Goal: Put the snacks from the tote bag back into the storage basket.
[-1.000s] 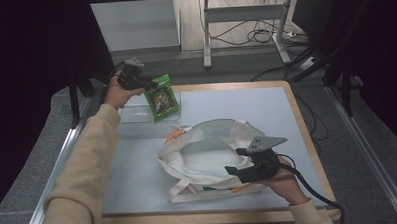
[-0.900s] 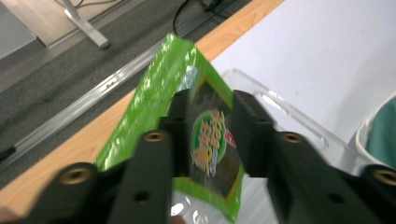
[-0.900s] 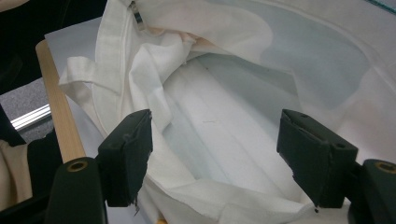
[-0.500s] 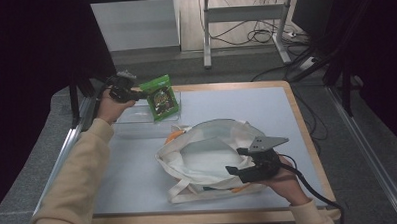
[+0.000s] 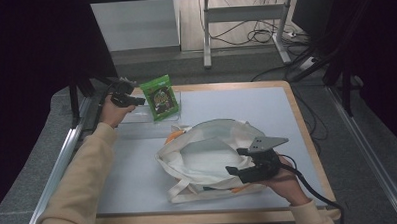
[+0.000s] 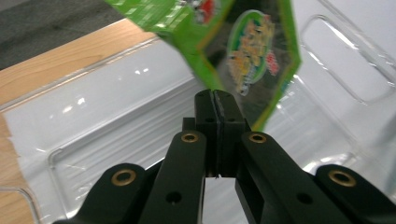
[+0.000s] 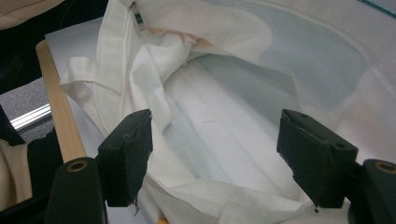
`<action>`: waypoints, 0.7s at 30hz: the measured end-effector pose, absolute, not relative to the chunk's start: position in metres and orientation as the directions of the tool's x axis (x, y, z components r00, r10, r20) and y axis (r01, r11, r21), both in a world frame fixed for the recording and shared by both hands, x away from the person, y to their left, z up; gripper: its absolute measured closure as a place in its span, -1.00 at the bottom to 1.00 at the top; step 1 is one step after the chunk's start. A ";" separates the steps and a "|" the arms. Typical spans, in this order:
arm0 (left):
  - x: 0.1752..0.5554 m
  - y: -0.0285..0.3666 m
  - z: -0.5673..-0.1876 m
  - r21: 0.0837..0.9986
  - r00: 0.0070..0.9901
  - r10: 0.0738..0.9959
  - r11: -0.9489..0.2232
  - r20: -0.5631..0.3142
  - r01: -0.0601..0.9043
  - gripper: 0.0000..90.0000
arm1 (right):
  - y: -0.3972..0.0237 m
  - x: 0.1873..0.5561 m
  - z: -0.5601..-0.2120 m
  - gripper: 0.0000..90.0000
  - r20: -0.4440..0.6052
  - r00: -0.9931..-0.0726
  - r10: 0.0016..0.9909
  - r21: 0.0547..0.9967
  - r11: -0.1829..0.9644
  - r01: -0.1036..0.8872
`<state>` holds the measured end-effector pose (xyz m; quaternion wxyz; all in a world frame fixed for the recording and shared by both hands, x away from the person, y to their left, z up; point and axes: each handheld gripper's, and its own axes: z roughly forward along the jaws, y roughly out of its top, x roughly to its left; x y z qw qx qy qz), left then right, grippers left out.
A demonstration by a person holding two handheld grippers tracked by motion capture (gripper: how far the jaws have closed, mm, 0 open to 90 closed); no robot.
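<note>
The left gripper (image 5: 136,100) touches a green snack packet (image 5: 159,97) in a clear tray (image 5: 136,116). The right gripper (image 5: 236,161) rests at the white tote bag (image 5: 198,164).

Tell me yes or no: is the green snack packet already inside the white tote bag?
No. The green snack packet stands in the clear tray, pinched at its edge by the left gripper, apart from the white tote bag.

Cream sleeves (image 5: 84,181); black hand-held gripper (image 6: 217,109) (brass-ringed screws), trailing cable.
</note>
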<state>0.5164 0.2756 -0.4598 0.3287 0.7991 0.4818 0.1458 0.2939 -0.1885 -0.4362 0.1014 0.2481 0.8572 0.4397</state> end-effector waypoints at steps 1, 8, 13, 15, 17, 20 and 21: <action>0.518 0.276 -0.460 0.668 0.485 0.870 -0.311 -0.086 0.676 0.99 | -0.188 0.294 -0.436 -0.40 0.043 -0.857 0.514 0.804 0.492 0.336; 0.528 0.275 -0.463 0.668 0.448 0.888 -0.275 -0.098 0.691 0.99 | -0.189 0.294 -0.436 -0.40 0.042 -0.856 0.516 0.803 0.492 0.336; 0.533 0.277 -0.468 0.662 0.429 0.895 -0.251 -0.119 0.707 0.99 | -0.188 0.294 -0.437 -0.40 0.042 -0.856 0.515 0.802 0.493 0.336; 0.534 0.277 -0.469 0.662 0.428 0.895 -0.247 -0.124 0.708 0.99 | -0.188 0.294 -0.436 -0.40 0.042 -0.856 0.515 0.802 0.494 0.336; 0.535 0.275 -0.469 0.662 0.428 0.895 -0.245 -0.126 0.708 0.99 | -0.189 0.294 -0.436 -0.40 0.042 -0.856 0.515 0.802 0.493 0.336; 0.537 0.272 -0.469 0.658 0.430 0.895 -0.254 -0.118 0.709 0.99 | -0.189 0.294 -0.436 -0.40 0.041 -0.855 0.516 0.801 0.495 0.337; 0.538 0.271 -0.468 0.661 0.430 0.895 -0.252 -0.118 0.707 0.99 | -0.189 0.294 -0.437 -0.40 0.041 -0.855 0.516 0.800 0.496 0.338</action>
